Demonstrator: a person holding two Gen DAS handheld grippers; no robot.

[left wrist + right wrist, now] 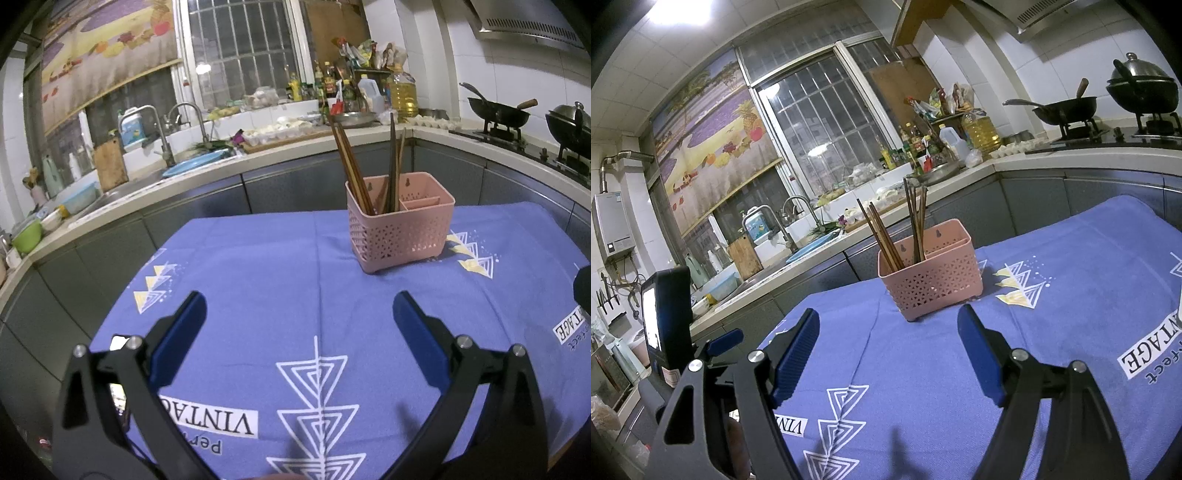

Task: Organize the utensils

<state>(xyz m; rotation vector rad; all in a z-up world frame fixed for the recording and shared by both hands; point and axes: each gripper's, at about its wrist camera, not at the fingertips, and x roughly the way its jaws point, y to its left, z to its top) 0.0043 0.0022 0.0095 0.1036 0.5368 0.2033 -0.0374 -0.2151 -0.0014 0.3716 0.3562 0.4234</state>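
1. A pink perforated utensil basket [400,221] is seen standing upright on the tabletop [258,280], toward its far edge, on the purple printed cloth [240,258] by which the tabletop is covered.
2. Two bunches of chopsticks [347,162] are held in the basket's larger compartment: a brown bunch is leaned toward the left wall, and a darker bunch [393,162] is stood nearly upright against the divider.
3. The basket's smaller compartments [421,202] on the right side are shown without anything rising above their rims.
4. A yellow and white triangle print [472,254] is found on the cloth just beside the basket's right wall.
5. The left claw [299,306] is held spread wide over the near part of the cloth, well apart from the basket, and nothing is gripped between its blue pads [184,332].
6. The right claw [888,325] is likewise held wide open with nothing between its fingers, pointed at the basket from nearer by, yet not touching it.
7. Behind the tabletop, a kitchen worktop is seen with a sink faucet [162,129], bottles [402,88] and a wok [498,109] on a stove.
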